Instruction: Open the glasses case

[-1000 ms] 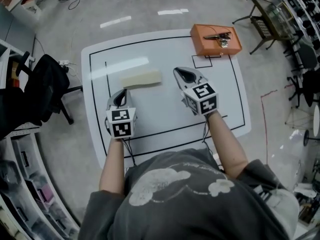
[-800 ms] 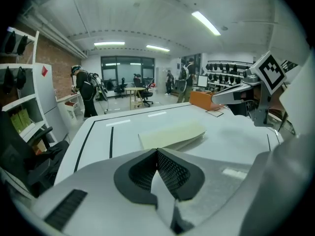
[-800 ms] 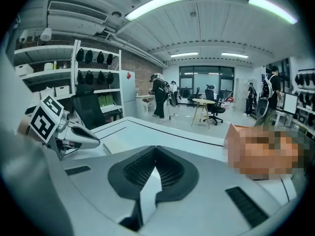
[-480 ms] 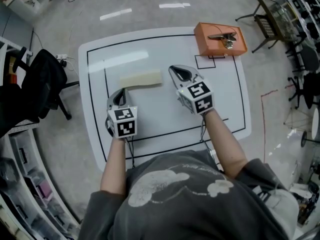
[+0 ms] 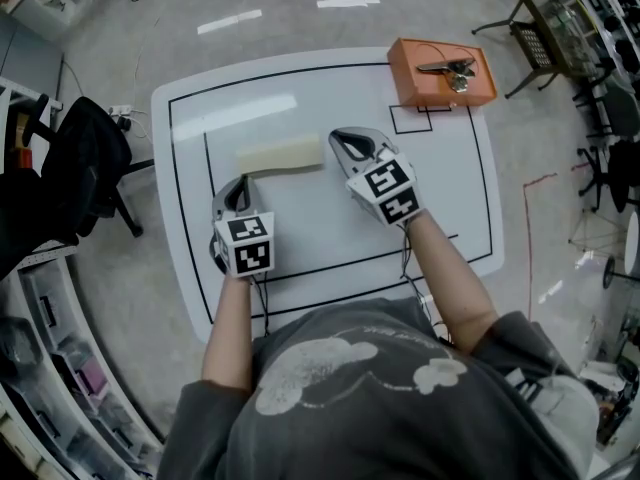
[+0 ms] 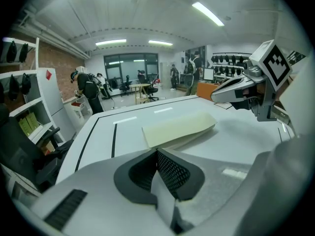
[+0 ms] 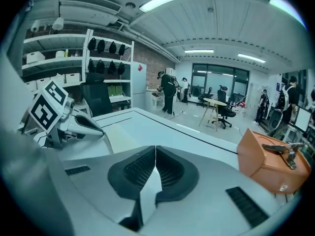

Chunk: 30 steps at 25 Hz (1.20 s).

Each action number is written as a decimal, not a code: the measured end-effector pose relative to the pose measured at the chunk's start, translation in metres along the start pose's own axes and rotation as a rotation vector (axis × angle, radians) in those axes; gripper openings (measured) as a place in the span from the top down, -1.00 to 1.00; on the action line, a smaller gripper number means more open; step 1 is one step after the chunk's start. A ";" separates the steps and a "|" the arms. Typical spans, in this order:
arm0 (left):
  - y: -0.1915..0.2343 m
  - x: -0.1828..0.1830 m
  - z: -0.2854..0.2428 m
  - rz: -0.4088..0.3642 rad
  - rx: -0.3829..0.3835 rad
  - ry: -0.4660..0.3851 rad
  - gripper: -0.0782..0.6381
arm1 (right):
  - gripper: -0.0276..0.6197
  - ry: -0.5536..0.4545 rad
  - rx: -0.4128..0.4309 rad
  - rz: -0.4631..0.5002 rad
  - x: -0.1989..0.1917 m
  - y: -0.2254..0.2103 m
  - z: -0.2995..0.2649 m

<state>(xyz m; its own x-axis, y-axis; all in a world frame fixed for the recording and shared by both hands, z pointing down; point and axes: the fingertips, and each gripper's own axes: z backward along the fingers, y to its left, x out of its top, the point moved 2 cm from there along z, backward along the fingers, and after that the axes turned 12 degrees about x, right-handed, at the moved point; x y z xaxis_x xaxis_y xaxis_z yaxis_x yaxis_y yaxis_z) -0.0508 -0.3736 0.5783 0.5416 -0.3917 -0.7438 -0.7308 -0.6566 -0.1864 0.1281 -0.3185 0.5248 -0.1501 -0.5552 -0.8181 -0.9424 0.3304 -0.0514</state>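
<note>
The glasses case (image 5: 281, 155) is a long, cream-coloured, closed case lying on the white table (image 5: 440, 198) inside the black lines. In the left gripper view the glasses case (image 6: 179, 127) lies just beyond my left gripper (image 6: 156, 152), whose jaws are shut with nothing between them. From the head view, the left gripper (image 5: 240, 184) sits just below the case's left end. My right gripper (image 5: 345, 136) is close beside the case's right end, apart from it. In its own view the right gripper (image 7: 155, 149) is shut and empty.
An orange box (image 5: 441, 72) with a metal object (image 5: 447, 69) on top stands at the table's far right corner, seen as the orange box (image 7: 272, 163) in the right gripper view. A black chair (image 5: 85, 168) stands left of the table. Shelves and people are far behind.
The right gripper has moved left and down, closer to the case's right end. The left gripper has sunk slightly. The case has not moved.
</note>
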 end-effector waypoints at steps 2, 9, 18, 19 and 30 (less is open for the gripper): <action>0.001 0.000 0.000 -0.002 -0.001 -0.001 0.78 | 0.90 0.019 0.017 0.026 -0.002 0.004 -0.003; 0.000 0.001 0.000 0.004 -0.004 0.006 0.78 | 0.48 0.069 0.144 0.094 -0.008 0.023 -0.014; 0.002 0.000 0.001 0.007 -0.007 0.007 0.78 | -0.08 0.190 0.206 0.267 -0.021 0.042 -0.035; 0.001 0.000 0.001 0.007 -0.008 0.007 0.78 | -0.09 0.198 0.208 0.281 -0.022 0.042 -0.037; 0.003 -0.001 0.003 0.006 -0.010 0.007 0.78 | 0.09 0.228 0.192 0.362 -0.023 0.042 -0.042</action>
<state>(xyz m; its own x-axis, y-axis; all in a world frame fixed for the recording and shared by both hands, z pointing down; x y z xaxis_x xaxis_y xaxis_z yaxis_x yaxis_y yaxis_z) -0.0549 -0.3733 0.5759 0.5404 -0.4003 -0.7401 -0.7301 -0.6604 -0.1759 0.0795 -0.3238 0.5651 -0.5407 -0.5244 -0.6577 -0.7482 0.6572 0.0911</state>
